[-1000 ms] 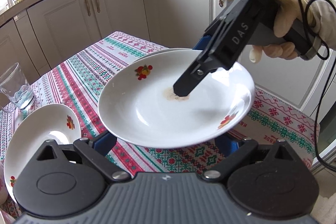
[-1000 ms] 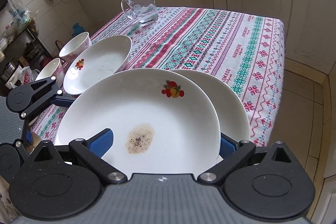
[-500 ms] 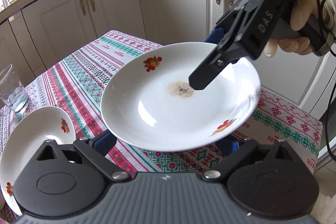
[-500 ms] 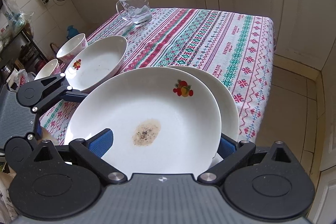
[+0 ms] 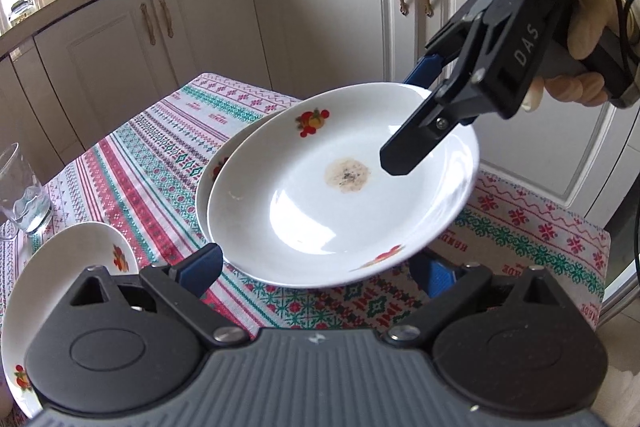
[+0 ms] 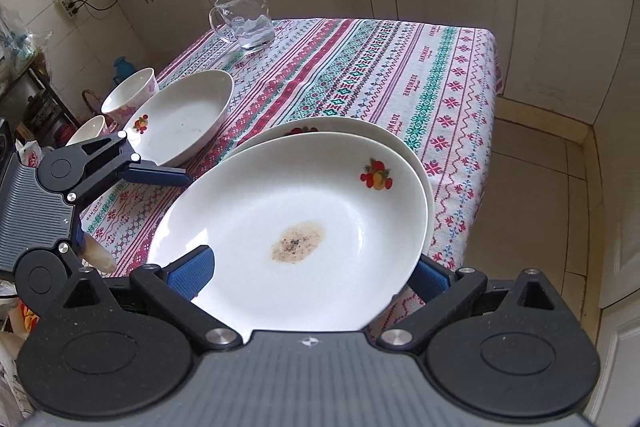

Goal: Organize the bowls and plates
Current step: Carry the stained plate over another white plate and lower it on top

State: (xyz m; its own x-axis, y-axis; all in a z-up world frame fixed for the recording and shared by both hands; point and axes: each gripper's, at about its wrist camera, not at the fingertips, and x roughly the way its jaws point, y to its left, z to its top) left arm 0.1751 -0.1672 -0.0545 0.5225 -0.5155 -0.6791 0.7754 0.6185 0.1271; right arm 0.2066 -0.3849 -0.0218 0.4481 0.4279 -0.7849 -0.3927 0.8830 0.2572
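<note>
Plates and bowls are sitting across a table (image 6: 460, 75) covered in a patterned cloth. Going from the left in the right wrist view, two small bowls (image 6: 130, 99) are standing at the table's far left edge, and a shallow white bowl (image 6: 184, 117) with a fruit print is lying just beside them. A glass mug (image 6: 246, 17) is standing farther back, well apart from the crockery. The left tongs (image 6: 160, 173) are reaching in from the left with their blue fingers spread wide, gripping nothing; their tips are lying near the rim of the stained plate (image 6: 304, 227), though contact cannot be told. That plate, marked by a brown speckled patch at its centre, is hanging tilted above the table, and the right tongs (image 5: 408, 131) are clamping its rim, one black finger lying over the inner face and a blue one behind. A gloved hand (image 5: 580, 51) is holding the right tool's handle. Beneath the raised plate, a second plate (image 6: 400, 143) is resting flat on the cloth near the table's right edge, partly covered by the one above.
</note>
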